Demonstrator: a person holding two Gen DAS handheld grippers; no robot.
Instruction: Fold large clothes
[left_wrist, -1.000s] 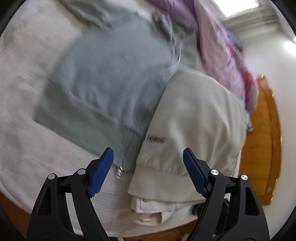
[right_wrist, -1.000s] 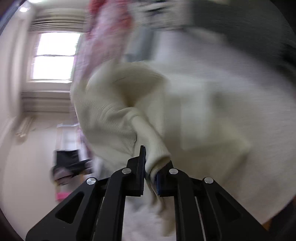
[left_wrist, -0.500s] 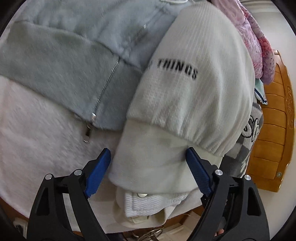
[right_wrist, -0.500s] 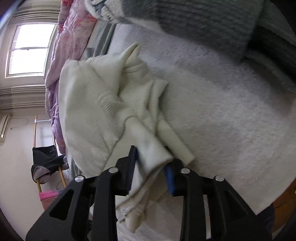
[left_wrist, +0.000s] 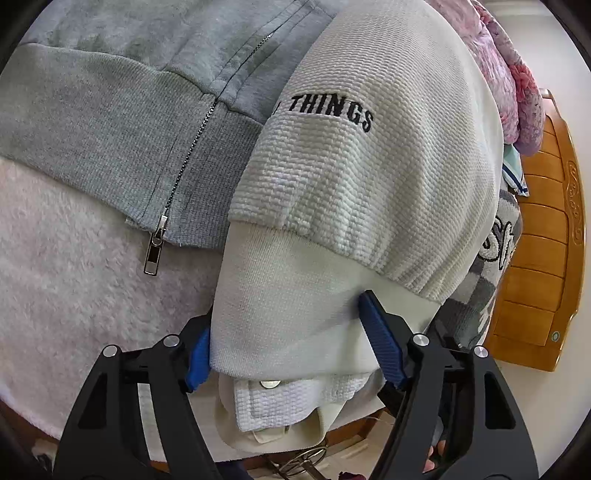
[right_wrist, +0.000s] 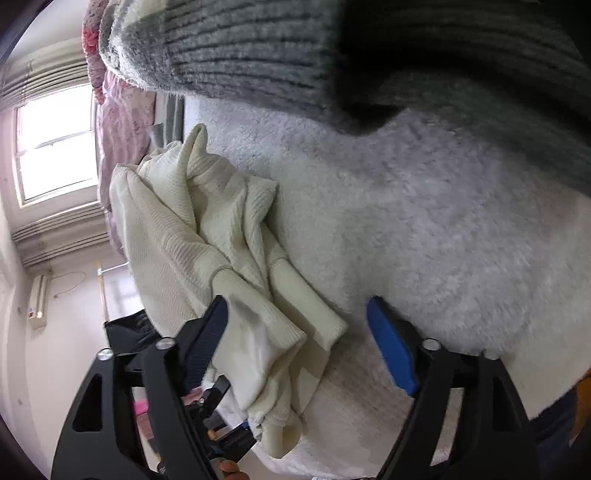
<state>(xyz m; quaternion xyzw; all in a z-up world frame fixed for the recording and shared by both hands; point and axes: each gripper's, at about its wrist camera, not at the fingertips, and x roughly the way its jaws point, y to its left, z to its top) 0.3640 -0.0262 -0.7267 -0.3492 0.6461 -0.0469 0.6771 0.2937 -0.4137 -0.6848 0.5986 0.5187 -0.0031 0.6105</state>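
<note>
My left hand-held gripper (left_wrist: 291, 343) gapes wide around the ribbed hem of the cream waffle-knit sweatshirt (left_wrist: 369, 177), folded on the fuzzy white bed blanket (left_wrist: 74, 277). My right hand-held gripper (right_wrist: 299, 343) is spread, cuff loose between its fingers. I'd close low, catching all layers.

A home bedroom is showing: a fleecy bed (right_wrist: 443, 229) with carved wooden footboard (left_wrist: 543, 236), pink quilt (left_wrist: 509, 74), window (right_wrist: 55, 140).

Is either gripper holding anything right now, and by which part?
Nothing is gripped. The left gripper is open around the cream sweater's ribbed hem; the right gripper is open over its cuff.
</note>
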